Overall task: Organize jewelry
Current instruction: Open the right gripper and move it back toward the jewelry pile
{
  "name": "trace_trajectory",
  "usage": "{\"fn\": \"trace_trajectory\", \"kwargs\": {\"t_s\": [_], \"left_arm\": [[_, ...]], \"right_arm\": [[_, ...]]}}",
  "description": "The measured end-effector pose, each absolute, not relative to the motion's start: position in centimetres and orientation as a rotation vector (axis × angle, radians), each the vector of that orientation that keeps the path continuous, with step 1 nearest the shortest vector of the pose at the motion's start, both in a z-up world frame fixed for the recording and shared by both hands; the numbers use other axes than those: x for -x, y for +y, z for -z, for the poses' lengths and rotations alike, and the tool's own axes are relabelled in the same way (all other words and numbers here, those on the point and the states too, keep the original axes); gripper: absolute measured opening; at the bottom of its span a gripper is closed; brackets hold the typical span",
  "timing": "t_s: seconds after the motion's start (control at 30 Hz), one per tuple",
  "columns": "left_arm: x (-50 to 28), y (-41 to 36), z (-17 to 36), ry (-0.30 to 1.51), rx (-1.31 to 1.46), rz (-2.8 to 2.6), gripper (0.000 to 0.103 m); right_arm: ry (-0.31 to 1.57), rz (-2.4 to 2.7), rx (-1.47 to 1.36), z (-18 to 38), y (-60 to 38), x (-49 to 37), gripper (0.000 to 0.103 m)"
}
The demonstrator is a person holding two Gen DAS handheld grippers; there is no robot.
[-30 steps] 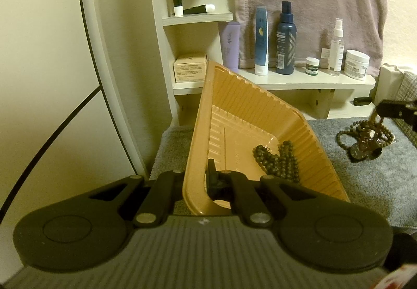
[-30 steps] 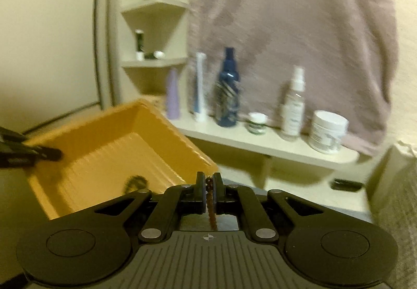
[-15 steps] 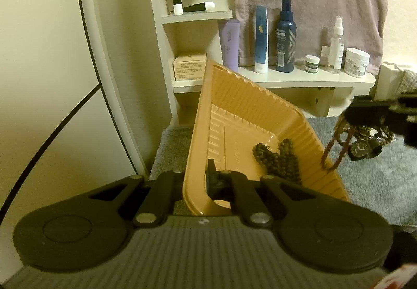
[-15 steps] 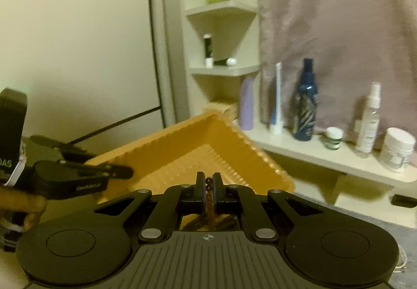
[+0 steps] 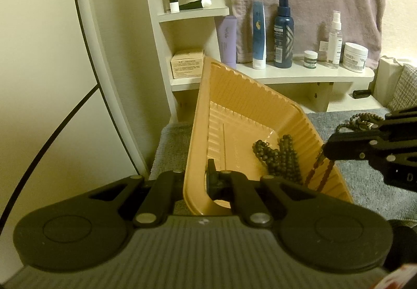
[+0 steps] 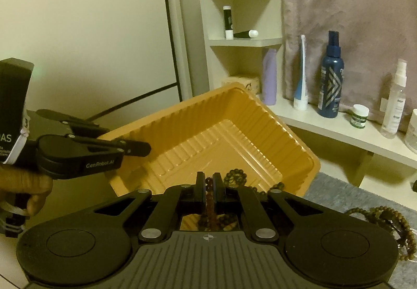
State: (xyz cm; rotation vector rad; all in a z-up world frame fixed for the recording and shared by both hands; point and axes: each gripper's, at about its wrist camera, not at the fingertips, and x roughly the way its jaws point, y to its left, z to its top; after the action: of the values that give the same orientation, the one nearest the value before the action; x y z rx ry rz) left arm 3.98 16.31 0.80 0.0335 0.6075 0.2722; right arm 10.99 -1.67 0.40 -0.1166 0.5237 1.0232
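While the left claw is clenched on the near rim of the orange tray and holds it tipped up, the right claw has swung over from the grey mat toward the tray. One second ago it was still out by the jewelry pile on the mat. Now it hangs just above the tray's right edge. It is clenched on a reddish-brown bead string, and the loop dangles down from between its jaws, right at the tray's side wall. I think this means the string is almost ready to be let go into the tray. The left claw has not moved at all.

Counting the jewelry: one clump of dark beads already lies inside the tray, just ahead and to the right of the left claw. It may be one string or two; I cannot tell. One bead string is in the right claw. One small pile of beads is left on the mat, to the right of the right claw, with something shiny in it.

There is one tray, two claws and one hand in view, holding the left claw. Far ahead of both claws, a shelf has bottles and jars.
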Motion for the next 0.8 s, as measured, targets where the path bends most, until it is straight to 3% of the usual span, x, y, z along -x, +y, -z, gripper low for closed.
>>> {"fn": "trace_trajectory", "kwargs": {"t_s": [0.27,0.53,0.8], "left_arm": [[-4.0,16.3,-0.9,0.609,-0.035,-0.271,0.005],[-4.0,16.3,-0.9,0.607,-0.035,-0.270,0.004],[-4.0,16.3,-0.8,0.608,-0.040,-0.269,0.004]], "right_arm": [[0.515,-1.004,0.085,-0.5,-1.7,-11.4,0.008],[0.490,-0.831,0.004,-0.5,-6.4,-12.6,0.036],[0.566,-0.568,0.048,3.6,-12.4,-13.8,0.040]]}}
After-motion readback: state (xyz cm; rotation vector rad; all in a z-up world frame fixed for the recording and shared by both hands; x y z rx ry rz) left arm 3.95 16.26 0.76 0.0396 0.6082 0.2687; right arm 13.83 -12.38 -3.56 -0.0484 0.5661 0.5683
